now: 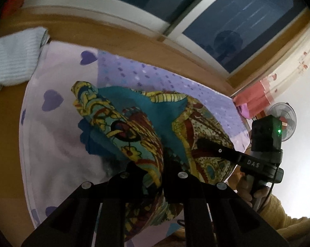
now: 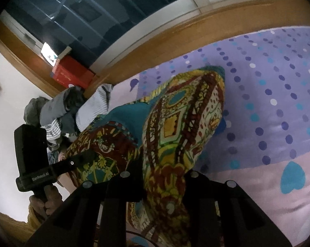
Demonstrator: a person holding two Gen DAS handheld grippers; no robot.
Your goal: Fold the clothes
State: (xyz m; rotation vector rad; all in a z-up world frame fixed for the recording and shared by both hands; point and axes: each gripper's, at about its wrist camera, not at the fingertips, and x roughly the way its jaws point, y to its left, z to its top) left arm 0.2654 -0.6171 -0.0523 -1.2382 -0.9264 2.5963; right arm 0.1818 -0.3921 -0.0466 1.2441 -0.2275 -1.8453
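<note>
Closest to my left camera, the patterned cloth point(image 1: 134, 135) bunches up between the black fingers of my left gripper point(image 1: 155, 170), which are pressed together on a fold of it. The jaws stand narrow because the fabric is thin; a pinch like this is what lets me carry an edge without it slipping.

Starting at the left of that view, a pale ribbed garment point(image 1: 11, 61) lies on the wooden surround point(image 1: 9, 111), set aside, I judge, to leave the sheet free for working. The lilac bedsheet point(image 1: 58, 144) with its purple hearts spreads under everything. Over its middle the patterned cloth rises in a hump, hanging from my two grips, not lying flat. Further right my right gripper point(image 1: 202, 144) shows, its fingers clamped on another part of the same cloth, with my hand point(image 1: 249, 189) around its handle.

From the right camera the same thing reads in reverse: my left gripper point(image 2: 81, 160) at the left, a heap of other clothes point(image 2: 58, 113) behind it, then the cloth draping up from my right gripper point(image 2: 163, 177), pinched there too, and the dotted sheet point(image 2: 268, 103) beyond.

Holding two points apart, I judge, readies the cloth to be laid over on itself.
</note>
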